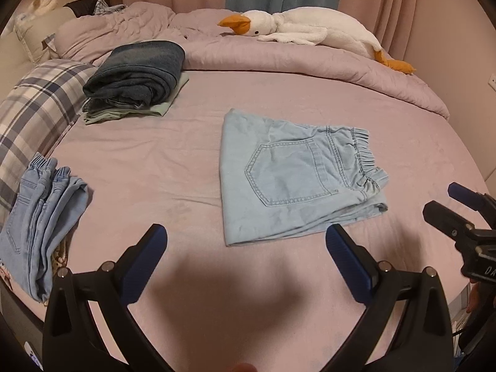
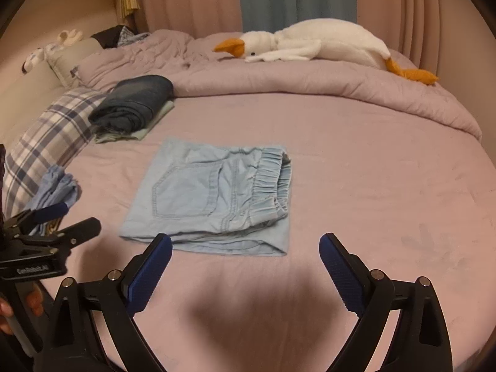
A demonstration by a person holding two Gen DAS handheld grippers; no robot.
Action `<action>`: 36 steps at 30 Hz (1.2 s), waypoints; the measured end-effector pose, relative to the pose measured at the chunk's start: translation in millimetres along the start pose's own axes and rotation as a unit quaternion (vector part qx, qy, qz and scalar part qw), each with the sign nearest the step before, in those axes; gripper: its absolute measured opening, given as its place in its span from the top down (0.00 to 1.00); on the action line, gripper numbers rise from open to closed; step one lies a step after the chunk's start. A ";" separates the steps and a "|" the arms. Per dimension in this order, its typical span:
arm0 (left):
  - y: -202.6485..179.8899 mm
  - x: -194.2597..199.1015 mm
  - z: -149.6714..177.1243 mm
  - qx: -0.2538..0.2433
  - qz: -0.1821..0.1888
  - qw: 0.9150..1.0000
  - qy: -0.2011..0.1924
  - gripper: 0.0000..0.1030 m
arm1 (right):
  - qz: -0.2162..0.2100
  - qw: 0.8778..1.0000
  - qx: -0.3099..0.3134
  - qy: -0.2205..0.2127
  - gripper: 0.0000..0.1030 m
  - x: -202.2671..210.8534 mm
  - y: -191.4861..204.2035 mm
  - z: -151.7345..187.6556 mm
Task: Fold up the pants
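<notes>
A pair of light-blue pants [image 1: 288,173] [image 2: 210,195] lies folded into a compact rectangle in the middle of the pink bed sheet [image 1: 148,167], back pocket up and the elastic waistband on its right side. My left gripper [image 1: 245,232] hovers open just short of the pants' near edge, with nothing between its fingers. In the right wrist view it shows at the left [image 2: 80,215]. My right gripper [image 2: 245,238] is also open and empty, above the sheet in front of the pants' near right corner. It appears at the right edge of the left wrist view [image 1: 441,200].
A stack of folded dark jeans [image 1: 136,77] sits at the back left beside a plaid pillow [image 1: 37,108]. Another pair of light-blue jeans [image 1: 40,217] lies crumpled at the bed's left edge. A rumpled duvet [image 1: 310,59] and a white plush goose [image 1: 310,28] line the far side.
</notes>
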State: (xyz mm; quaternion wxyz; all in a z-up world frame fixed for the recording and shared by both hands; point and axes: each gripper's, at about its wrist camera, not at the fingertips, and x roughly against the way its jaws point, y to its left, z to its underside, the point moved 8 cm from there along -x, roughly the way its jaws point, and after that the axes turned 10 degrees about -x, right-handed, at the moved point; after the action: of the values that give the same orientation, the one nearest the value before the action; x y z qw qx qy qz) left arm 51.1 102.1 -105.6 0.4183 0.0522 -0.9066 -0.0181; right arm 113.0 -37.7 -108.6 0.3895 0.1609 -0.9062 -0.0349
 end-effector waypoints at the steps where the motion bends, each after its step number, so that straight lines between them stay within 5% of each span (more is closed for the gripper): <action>1: -1.6 -1.6 2.0 0.001 0.000 1.000 0.005 0.00 | 0.001 1.000 0.004 -0.004 0.07 2.2 1.7 0.5; 13: -11.7 -4.0 19.6 0.001 -0.003 0.999 0.032 0.00 | 0.008 1.000 -0.002 0.014 0.07 -6.4 7.4 19.4; 36: -17.5 3.4 14.3 -0.005 -0.001 1.000 0.020 0.00 | 0.008 1.000 0.007 0.009 0.06 -2.8 17.2 18.2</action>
State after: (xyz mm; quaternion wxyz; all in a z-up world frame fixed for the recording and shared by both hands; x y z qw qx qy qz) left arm 39.5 84.1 -113.7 0.4364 0.0515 -0.8980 -0.0222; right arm 97.2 -21.7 -120.0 0.3967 0.1569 -0.9042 -0.0237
